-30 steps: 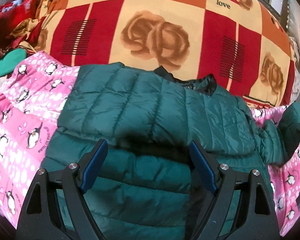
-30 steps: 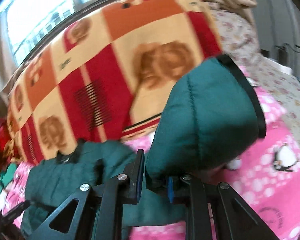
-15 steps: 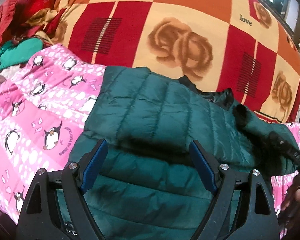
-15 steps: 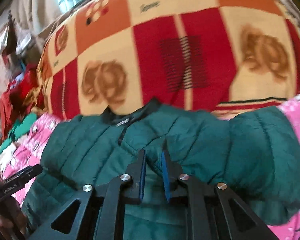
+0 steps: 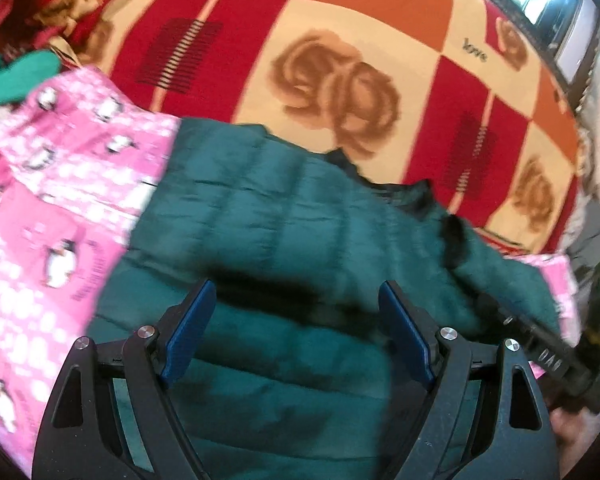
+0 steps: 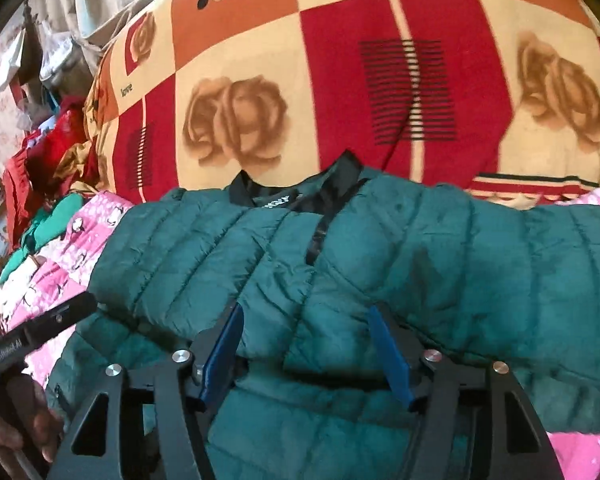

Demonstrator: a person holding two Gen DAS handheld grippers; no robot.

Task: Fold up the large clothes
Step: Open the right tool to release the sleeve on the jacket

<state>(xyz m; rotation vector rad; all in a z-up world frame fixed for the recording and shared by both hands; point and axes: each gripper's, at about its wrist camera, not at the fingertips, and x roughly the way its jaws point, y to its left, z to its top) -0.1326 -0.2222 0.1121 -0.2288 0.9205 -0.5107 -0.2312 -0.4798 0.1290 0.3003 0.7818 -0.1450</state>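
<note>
Jacket (image 6: pixel 380 248), green quilted, lies across pink penguin sheet (image 5: pixel 60 208), centre frame in both views, sleeves folded over the body. Right gripper (image 6: pixel 308 344) jaws have just been opening, sleeve puffing between them, not pinched. Left gripper (image 5: pixel 296 328) jaws wide, holding nothing, over the lower body. Risk: slick puffy sleeve may spring or slide back off, undoing the fold.

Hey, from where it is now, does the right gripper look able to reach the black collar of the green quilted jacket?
Probably yes. The right gripper hovers open over the green quilted jacket, and the black collar lies straight ahead with only jacket fabric between, nothing blocking.
</note>
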